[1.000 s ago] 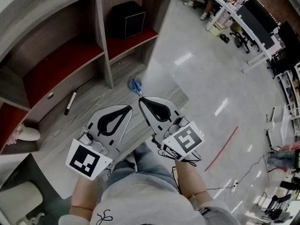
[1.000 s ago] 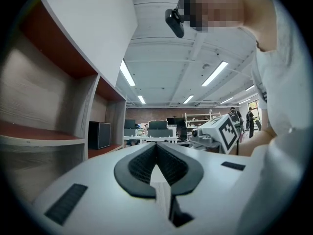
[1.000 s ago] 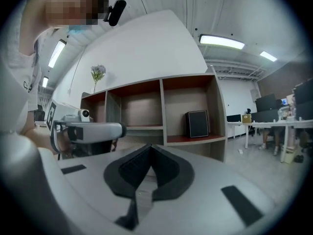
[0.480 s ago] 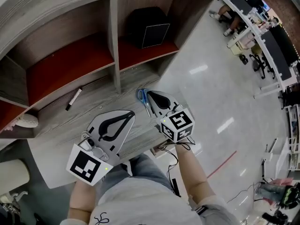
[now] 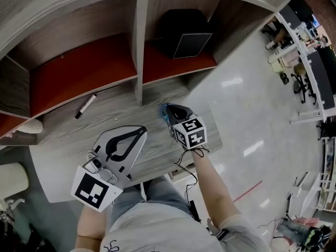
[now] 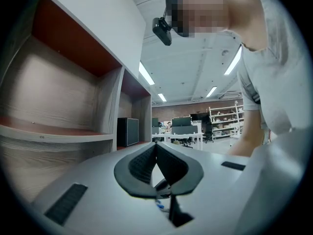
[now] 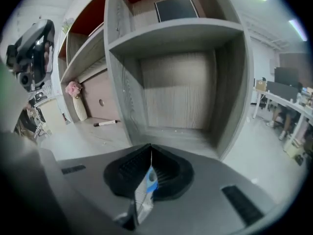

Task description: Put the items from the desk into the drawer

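Blue-handled scissors [image 5: 165, 112] lie on the grey wooden desk [image 5: 68, 140] near its right edge, mostly hidden under my right gripper [image 5: 174, 109]. That gripper points down at the desk with its jaws shut, and a sliver of the scissors [image 7: 146, 187] shows through the slit below its tips [image 7: 150, 150]. A black marker [image 5: 85, 106] lies at the back left of the desk, also visible as the marker [image 7: 105, 123] in the right gripper view. My left gripper [image 5: 140, 132] hovers level over the desk's front, jaws shut and empty [image 6: 156, 145].
Shelving with red-lined compartments rises behind the desk, and a black box [image 5: 184, 33] sits in the right one. A vase of pink flowers [image 7: 74, 91] stands at the far left beside a drawer front [image 7: 100, 99] with a round hole. The desk's right edge drops to shiny floor [image 5: 247, 104].
My right gripper has dropped and moved forward from above the desk's front edge to sit over the scissors. The left gripper shifted slightly. Both jaws stayed shut.
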Motion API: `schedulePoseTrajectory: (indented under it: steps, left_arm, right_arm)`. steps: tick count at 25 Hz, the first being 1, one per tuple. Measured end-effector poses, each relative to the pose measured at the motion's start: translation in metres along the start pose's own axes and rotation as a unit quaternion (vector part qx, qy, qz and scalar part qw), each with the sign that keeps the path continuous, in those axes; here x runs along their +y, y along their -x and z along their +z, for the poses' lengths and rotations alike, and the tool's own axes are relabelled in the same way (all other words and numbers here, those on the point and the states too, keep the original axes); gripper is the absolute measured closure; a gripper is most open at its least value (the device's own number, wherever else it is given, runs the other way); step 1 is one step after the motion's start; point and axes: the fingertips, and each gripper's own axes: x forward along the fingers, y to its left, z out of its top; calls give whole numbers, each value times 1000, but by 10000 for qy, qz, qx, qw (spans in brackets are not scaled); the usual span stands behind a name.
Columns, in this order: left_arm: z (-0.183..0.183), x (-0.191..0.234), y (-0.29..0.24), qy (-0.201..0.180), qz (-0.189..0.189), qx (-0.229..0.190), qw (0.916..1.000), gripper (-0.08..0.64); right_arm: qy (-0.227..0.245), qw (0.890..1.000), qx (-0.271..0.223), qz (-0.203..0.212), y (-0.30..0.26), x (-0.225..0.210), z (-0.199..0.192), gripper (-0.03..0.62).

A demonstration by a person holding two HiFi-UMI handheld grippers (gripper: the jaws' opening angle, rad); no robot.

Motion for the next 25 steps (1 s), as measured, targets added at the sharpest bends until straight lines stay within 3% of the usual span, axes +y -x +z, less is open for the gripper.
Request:
schedulePoseTrajectory:
  steps: [11,25]
  left_arm:
    - [-13,11,-1,124,116,67,9998,549]
    - [-18,12,5,134,217,165,9995,549]
  right_arm:
    - [-315,9944,1001,-140,-35,-11,-48,499]
    - [-655,9803,1531,-1066,-42,-31,-60,460]
